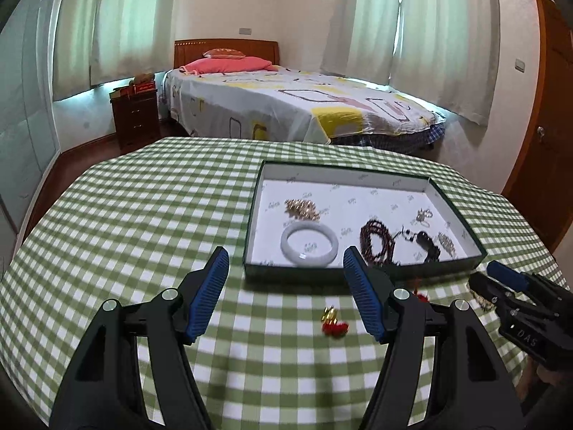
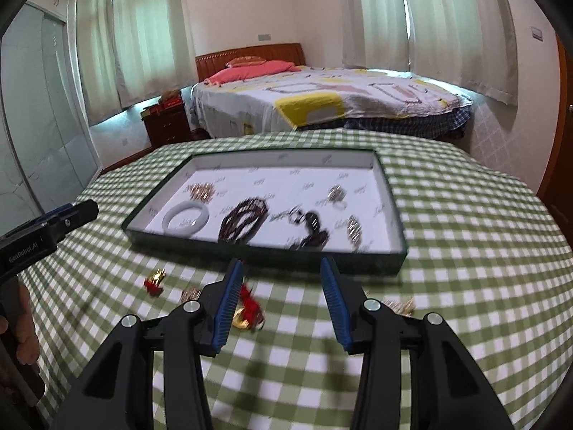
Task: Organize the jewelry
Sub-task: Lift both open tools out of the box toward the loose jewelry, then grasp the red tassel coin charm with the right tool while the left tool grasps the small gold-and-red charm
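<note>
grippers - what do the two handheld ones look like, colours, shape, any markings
Both the left gripper and right gripper are black plastic with two long arms, silver round pivot bolts, and jaws lined with ribbed blue pads. The right one's body shows white lettering "DAS"; the left one's reads "GenRobot.AI". No cables or sleeves are visible.

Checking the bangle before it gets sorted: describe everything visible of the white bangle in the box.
The white bangle is a smooth, thick, closed ring, glossy and slightly translucent like jade or glass. It lies flat on the printed white lining of the shallow dark-rimmed box, near its front left corner, below a gold-coloured piece and left of the dark red beads. Nothing visibly touches it.
</note>
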A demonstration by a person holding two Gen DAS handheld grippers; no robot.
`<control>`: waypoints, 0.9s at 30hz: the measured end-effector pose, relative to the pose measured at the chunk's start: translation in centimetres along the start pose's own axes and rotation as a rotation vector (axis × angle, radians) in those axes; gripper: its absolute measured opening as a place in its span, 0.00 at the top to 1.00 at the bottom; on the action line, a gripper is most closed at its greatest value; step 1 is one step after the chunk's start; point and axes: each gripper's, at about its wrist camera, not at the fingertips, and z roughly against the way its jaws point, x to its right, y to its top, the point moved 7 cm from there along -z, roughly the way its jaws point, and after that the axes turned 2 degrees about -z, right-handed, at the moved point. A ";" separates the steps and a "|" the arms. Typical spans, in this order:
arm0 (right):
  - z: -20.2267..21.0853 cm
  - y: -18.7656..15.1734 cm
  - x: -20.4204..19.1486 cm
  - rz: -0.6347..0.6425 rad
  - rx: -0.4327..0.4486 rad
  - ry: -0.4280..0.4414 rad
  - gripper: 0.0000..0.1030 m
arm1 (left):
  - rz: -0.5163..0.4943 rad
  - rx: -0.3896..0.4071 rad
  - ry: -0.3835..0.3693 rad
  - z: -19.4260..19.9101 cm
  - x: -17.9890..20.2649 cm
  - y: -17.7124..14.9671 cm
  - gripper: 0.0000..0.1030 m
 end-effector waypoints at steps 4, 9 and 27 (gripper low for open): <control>-1.0 -1.3 -1.1 0.015 -0.037 0.024 0.59 | 0.012 -0.013 0.017 0.1 -0.8 -1.5 0.37; -2.8 -1.8 -2.4 0.051 -0.081 0.037 0.66 | 0.040 -0.035 0.020 -0.3 -1.8 -2.4 0.37; -5.5 -2.7 -2.4 0.049 -0.219 0.039 0.83 | 0.017 -0.099 -0.004 -2.1 -0.7 -4.0 0.37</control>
